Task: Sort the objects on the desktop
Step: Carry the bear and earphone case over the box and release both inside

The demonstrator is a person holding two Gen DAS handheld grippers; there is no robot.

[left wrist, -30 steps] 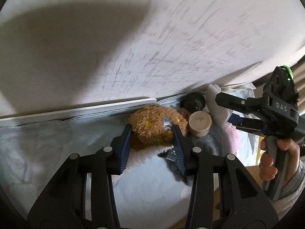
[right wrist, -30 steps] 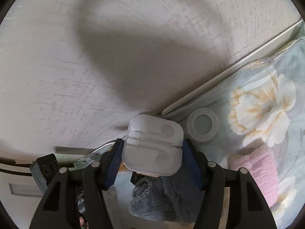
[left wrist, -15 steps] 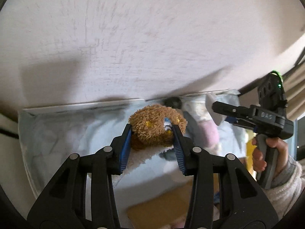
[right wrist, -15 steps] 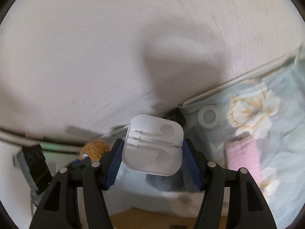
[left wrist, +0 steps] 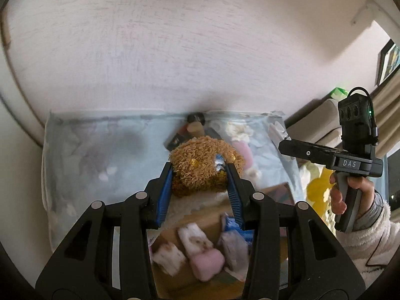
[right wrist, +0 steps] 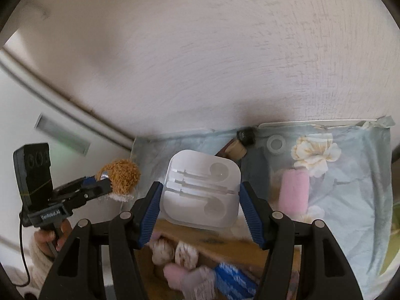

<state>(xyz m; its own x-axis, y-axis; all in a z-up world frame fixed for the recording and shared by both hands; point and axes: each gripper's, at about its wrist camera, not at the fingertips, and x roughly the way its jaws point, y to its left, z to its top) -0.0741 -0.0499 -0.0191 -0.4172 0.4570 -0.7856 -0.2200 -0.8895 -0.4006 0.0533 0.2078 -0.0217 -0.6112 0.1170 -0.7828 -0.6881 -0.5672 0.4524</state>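
My left gripper (left wrist: 198, 175) is shut on a brown curly plush toy (left wrist: 200, 163) and holds it in the air above the table; it also shows in the right wrist view (right wrist: 122, 175). My right gripper (right wrist: 200, 192) is shut on a white plastic earphone case (right wrist: 201, 191) and holds it raised. Below both grippers stands a cardboard box (right wrist: 197, 235) with rolled socks (left wrist: 190, 250) and a blue packet (right wrist: 232, 280) inside. The right gripper's body (left wrist: 350, 160) appears at the right of the left wrist view.
A floral blue cloth (right wrist: 350, 187) covers the table against a white wall. On it lie a pink rolled towel (right wrist: 293, 190), a clear round lid (right wrist: 275, 145), a tan cap (right wrist: 237, 150) and a black cylinder (right wrist: 246, 133).
Both grippers have lifted and drawn back from the table with their objects. The cardboard box with socks has come into view beneath them.
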